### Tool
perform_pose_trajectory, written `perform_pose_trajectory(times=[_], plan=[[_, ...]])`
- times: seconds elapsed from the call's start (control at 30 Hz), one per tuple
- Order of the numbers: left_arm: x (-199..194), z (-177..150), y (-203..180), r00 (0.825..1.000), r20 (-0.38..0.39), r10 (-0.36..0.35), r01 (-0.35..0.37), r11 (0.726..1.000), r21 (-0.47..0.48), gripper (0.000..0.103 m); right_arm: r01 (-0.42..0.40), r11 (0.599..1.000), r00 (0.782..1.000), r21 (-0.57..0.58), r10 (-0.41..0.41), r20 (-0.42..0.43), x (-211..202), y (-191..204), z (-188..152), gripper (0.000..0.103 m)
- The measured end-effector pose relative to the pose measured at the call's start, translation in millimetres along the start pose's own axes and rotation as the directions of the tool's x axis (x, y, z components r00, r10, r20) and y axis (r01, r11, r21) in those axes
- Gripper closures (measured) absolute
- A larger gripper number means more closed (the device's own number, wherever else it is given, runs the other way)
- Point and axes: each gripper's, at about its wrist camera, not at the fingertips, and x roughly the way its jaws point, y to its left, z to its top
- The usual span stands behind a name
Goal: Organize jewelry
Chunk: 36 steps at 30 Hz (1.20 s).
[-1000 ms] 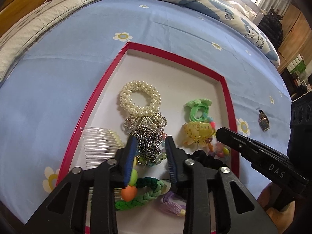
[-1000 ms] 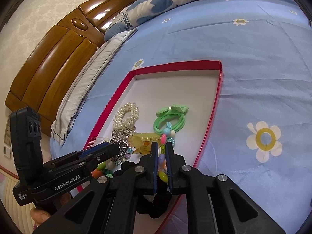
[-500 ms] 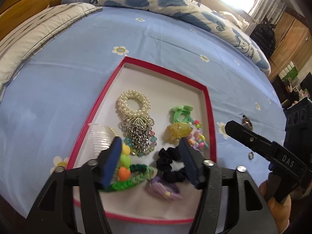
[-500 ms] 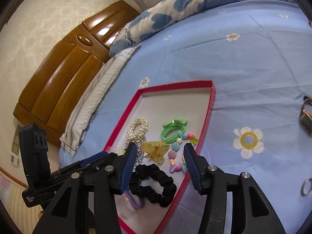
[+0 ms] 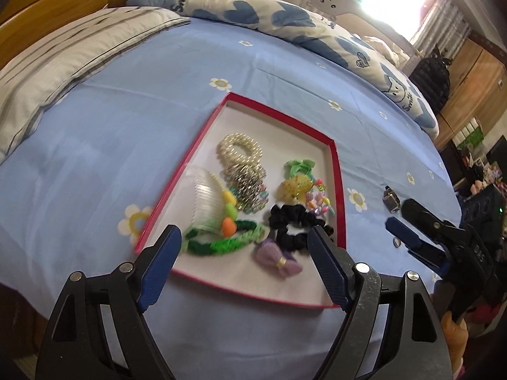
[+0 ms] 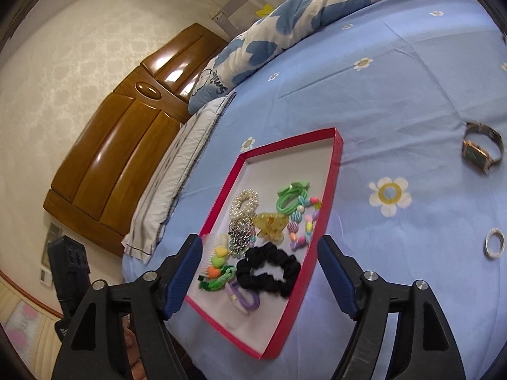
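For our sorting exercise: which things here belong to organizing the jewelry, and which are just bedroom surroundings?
Job:
red tray
pearl bracelet
black scrunchie
wristwatch
ring

Surroundings:
blue floral bedsheet
pillow
wooden headboard

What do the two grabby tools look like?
Both look alike: the left tool and the right tool have black plastic arms with triangle cut-outs, silver round screws, and dark blue ribbed pads on the fingers. The right tool's side carries small white letters, too blurry to read surely.
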Motion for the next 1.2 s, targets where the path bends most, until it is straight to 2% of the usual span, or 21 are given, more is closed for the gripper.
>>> perform_pose_trajectory(times=[0.17, 0.4, 0.53, 0.63, 0.77, 0.9, 0.97, 1.07, 1.13, 1.2], plan=[[-5.5, -16.4, 3.5, 1.000, -0.004, 0.030, -0.030, 1.000, 0.003, 0.021, -0.006, 1.000, 1.000, -0.019, 0.006, 0.014, -12.0, 5.9, -17.6, 0.019], [-10.3, -40.6, 2.0, 0.999, -0.017, 0.047, -0.047, 0.999, 0.021, 0.021, 0.005, 0.998, 1.000, -0.066, -0.006, -0.010, -16.3, 13.4, -41.2, 0.018], [-15.4, -47.3, 3.5, 0.999, -0.022, 0.029, -0.029, 0.999, 0.014, 0.021, 0.020, 0.996, 1.000, -0.081, -0.020, -0.002, -22.9, 17.1, -46.3, 0.018], [-24.7, -50.2, 3.5, 1.000, -0.005, 0.011, -0.011, 1.000, 0.018, 0.021, 0.047, 0.994, 0.999, -0.096, -0.046, 0.014, -29.4, 21.5, -48.5, 0.018], [-46.6, -49.1, -0.7, 0.998, 0.050, 0.038, -0.041, 0.998, 0.051, 0.021, 0.086, 0.985, 0.996, -0.153, -0.080, 0.048, -41.1, 34.6, -50.3, 0.016], [-71.3, -43.7, -4.2, 0.989, 0.126, 0.072, -0.082, 0.994, 0.078, 0.017, 0.153, 0.960, 0.987, -0.235, -0.135, 0.093, -56.3, 55.1, -50.3, 0.013], [-82.4, -40.8, -5.4, 0.981, 0.168, 0.094, -0.111, 0.990, 0.093, 0.006, 0.209, 0.931, 0.976, -0.298, -0.177, 0.129, -65.2, 70.9, -50.4, 0.010], [-91.3, -39.6, -8.3, 0.965, 0.221, 0.142, -0.169, 0.980, 0.106, 0.000, 0.267, 0.890, 0.960, -0.369, -0.213, 0.181, -73.0, 88.1, -53.3, 0.004], [-88.8, -40.3, -7.3, 0.961, 0.224, 0.163, -0.192, 0.975, 0.111, 0.000, 0.290, 0.869, 0.953, -0.400, -0.224, 0.204, -73.4, 94.0, -58.0, 0.002], [-80.6, -43.4, -5.3, 0.963, 0.206, 0.172, -0.198, 0.974, 0.111, 0.000, 0.285, 0.869, 0.955, -0.405, -0.224, 0.193, -70.0, 91.8, -64.0, 0.002]])
